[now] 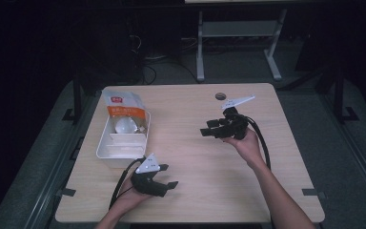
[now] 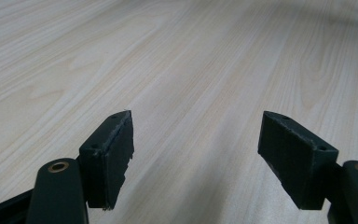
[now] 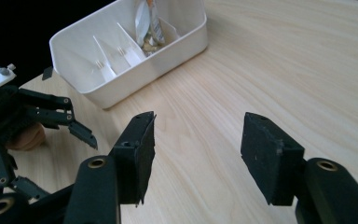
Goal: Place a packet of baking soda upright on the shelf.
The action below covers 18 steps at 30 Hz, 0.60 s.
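My right gripper point(image 1: 209, 132), jaws wide and empty, faces the white divided bin point(image 1: 106, 150) near the tabletop's left edge; left gripper point(image 1: 167, 176) rests wide, empty.

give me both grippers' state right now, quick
left gripper: open, nothing between its jaws, bare table ahead.
right gripper: open, holding nothing, pointing toward the white box.

The packet point(image 1: 122, 107) standing in the white box point(image 1: 106, 148) bears a red logo and an orange band of print, both too small to read.
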Each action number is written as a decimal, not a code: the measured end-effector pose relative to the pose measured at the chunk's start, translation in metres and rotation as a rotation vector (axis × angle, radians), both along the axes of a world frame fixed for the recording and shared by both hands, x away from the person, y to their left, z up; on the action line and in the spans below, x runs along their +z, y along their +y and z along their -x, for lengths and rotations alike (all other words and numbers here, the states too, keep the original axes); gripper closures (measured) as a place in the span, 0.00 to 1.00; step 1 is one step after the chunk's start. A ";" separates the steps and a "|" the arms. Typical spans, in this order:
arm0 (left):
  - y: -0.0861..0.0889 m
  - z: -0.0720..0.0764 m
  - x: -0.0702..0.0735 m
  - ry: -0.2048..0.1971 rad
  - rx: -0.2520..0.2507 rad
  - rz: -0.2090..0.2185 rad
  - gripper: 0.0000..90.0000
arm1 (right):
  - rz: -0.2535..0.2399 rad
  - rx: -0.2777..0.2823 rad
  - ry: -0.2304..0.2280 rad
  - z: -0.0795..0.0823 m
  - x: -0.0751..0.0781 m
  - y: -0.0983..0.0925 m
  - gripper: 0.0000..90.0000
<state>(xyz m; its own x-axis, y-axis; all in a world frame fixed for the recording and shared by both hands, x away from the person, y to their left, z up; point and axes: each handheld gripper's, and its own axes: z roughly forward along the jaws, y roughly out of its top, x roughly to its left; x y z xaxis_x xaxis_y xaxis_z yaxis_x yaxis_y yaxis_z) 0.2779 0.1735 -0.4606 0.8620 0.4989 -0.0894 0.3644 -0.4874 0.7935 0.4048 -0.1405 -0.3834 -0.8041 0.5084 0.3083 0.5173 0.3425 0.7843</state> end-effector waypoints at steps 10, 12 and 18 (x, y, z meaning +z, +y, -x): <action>0.000 -0.001 -0.001 0.003 0.003 0.003 0.29 | 0.007 -0.023 -0.002 0.010 -0.004 -0.015 0.45; 0.000 -0.001 0.000 0.002 0.002 0.002 0.29 | 0.011 -0.022 0.015 0.011 -0.005 -0.017 0.45; 0.000 -0.001 0.000 0.006 0.003 0.007 0.29 | 0.021 -0.032 0.010 0.019 -0.005 -0.025 0.44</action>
<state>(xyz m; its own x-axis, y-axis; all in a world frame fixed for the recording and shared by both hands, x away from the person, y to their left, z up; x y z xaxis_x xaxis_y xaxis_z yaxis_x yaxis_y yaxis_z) 0.2789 0.1735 -0.4609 0.8598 0.5012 -0.0981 0.3709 -0.4808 0.7945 0.3856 -0.1656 -0.3882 -0.7842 0.5404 0.3049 0.5357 0.3419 0.7721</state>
